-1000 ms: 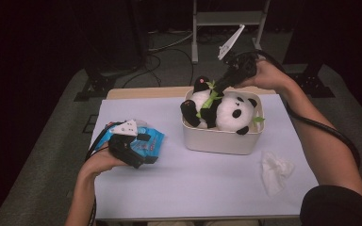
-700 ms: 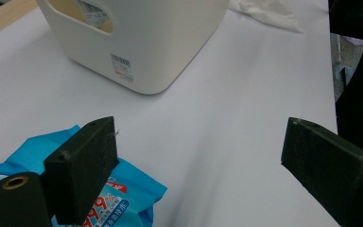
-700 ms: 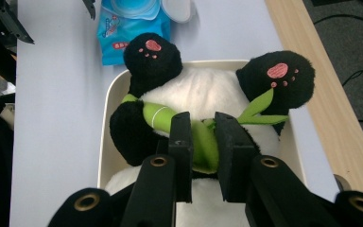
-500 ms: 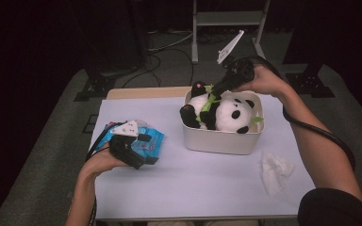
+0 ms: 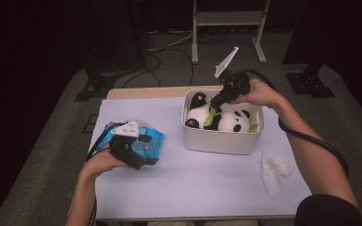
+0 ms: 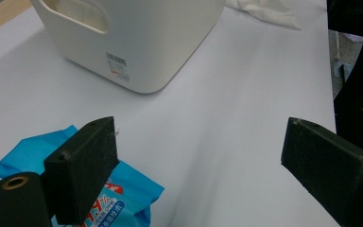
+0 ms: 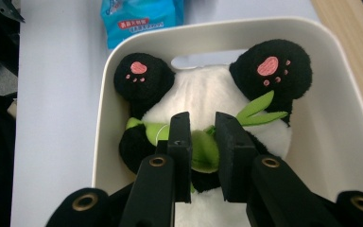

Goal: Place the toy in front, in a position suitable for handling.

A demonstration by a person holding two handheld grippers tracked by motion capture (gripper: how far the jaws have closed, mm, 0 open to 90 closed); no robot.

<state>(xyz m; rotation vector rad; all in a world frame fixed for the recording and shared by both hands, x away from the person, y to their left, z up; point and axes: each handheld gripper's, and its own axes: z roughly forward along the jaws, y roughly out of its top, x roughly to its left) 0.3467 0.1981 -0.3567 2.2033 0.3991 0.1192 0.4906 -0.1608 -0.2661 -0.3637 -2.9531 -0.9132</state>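
While the plush panda (image 5: 219, 117) lies on its back inside the white bin (image 5: 219, 141), we keep our right gripper (image 5: 218, 100) clenched on the green bamboo stalk (image 7: 203, 149) sewn across its belly. In the right gripper view the two black jaws stand close together, pads pressed on either side of that green stalk, with the panda's two black feet and their pink paw prints at about eleven and one o'clock of the grip. The toy sits low in the bin, its white belly below the rim.

In the high view the bin stands at roughly one o'clock from the table's middle, on the pale sheet (image 5: 193, 183) that covers the tabletop. Our right hand (image 5: 259, 94) comes over the bin's far rim, the gripper angled down toward seven o'clock into the toy.

Our left gripper (image 6: 198, 161) rests at nine o'clock on the table, on a blue pack of wipes (image 5: 146, 141). In the left gripper view its jaws stand wide apart with bare sheet between them; one jaw overlaps the blue pack but grasps nothing, so the tool is released. From there the bin rises at about eleven o'clock.

A crumpled white tissue (image 5: 274, 172) lies at four o'clock of the bin, near it but apart.
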